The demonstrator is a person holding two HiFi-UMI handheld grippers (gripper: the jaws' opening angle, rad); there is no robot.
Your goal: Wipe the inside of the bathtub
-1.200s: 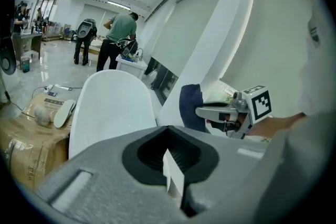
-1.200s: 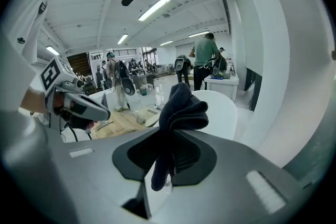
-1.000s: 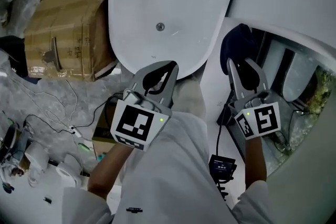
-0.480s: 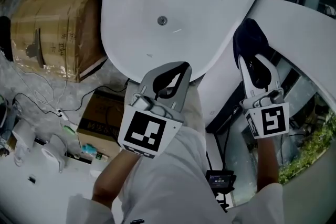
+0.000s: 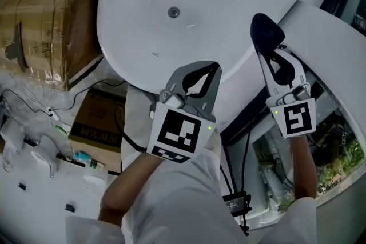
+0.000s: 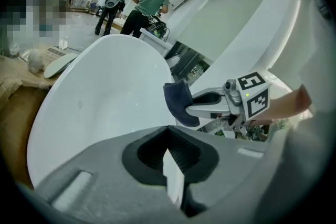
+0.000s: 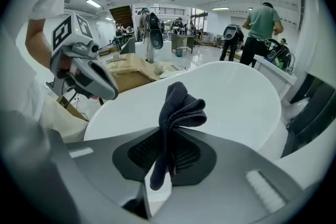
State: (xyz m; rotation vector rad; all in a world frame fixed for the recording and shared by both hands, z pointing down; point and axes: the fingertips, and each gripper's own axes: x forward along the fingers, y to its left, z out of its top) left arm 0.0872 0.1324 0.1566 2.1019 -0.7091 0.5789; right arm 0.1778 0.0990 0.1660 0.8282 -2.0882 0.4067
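The white bathtub fills the top of the head view, its drain left of centre. My right gripper is shut on a dark blue cloth that sticks out beyond its tips, at the tub's near right rim. The right gripper view shows the cloth bunched between the jaws over the tub's bowl. My left gripper is shut on nothing and hovers at the near rim. From the left gripper I see the cloth to the right.
A big cardboard box stands left of the tub, with a smaller box and cables below it. Another white fixture lies right, with greenery under it. People stand far behind the tub.
Both grippers have moved closer to the tub's near rim. The cloth in the right gripper has gone from beside the tub to its right rim. Neither gripper's state changed.
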